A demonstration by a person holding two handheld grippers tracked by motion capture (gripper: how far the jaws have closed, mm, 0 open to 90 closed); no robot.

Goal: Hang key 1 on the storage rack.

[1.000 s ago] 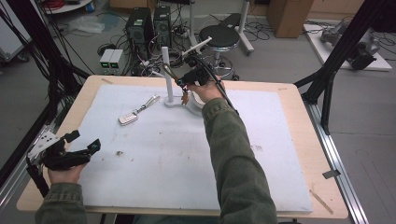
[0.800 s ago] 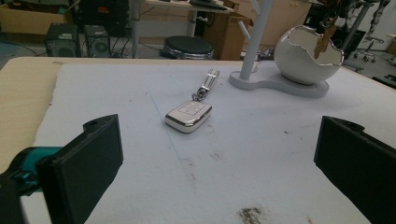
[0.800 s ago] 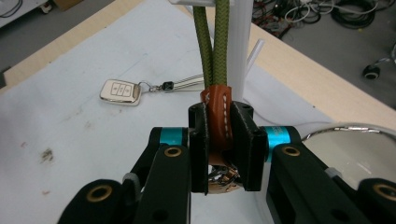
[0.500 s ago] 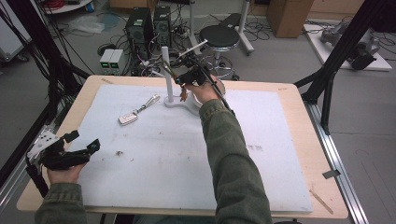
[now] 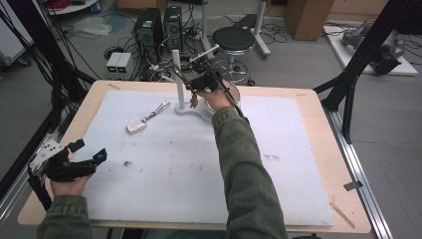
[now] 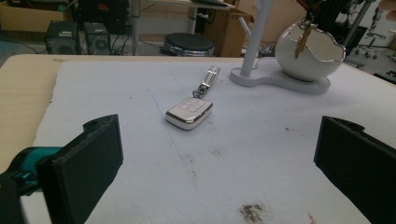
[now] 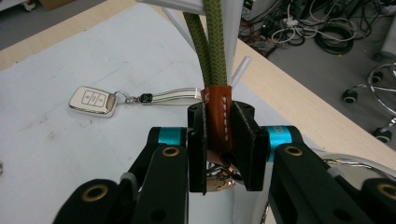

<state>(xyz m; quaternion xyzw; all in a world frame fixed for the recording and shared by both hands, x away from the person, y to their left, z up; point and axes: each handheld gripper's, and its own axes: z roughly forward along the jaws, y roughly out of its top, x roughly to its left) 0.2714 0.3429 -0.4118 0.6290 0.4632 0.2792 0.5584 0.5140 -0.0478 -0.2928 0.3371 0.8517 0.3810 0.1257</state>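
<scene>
I have my right gripper [image 7: 219, 140] pinching the brown leather collar of an olive woven-cord keyring [image 7: 218, 119] looped over the white peg stand [image 5: 177, 79] directly ahead; next, I judge, release it carefully.

**Even room light, soft shadows, mild blur**

The high view is evenly lit from overhead; the white mat on the bench [image 5: 308, 149] reads bright without glare, and shadows under the sleeve are faint. Detail is soft throughout, and the dark frame posts at the upper left lose texture. In the left gripper view the near black jaws are blurred while mid-frame stays sharp. The right gripper view is crisp at centre and its background bends slightly toward the edges.
</scene>
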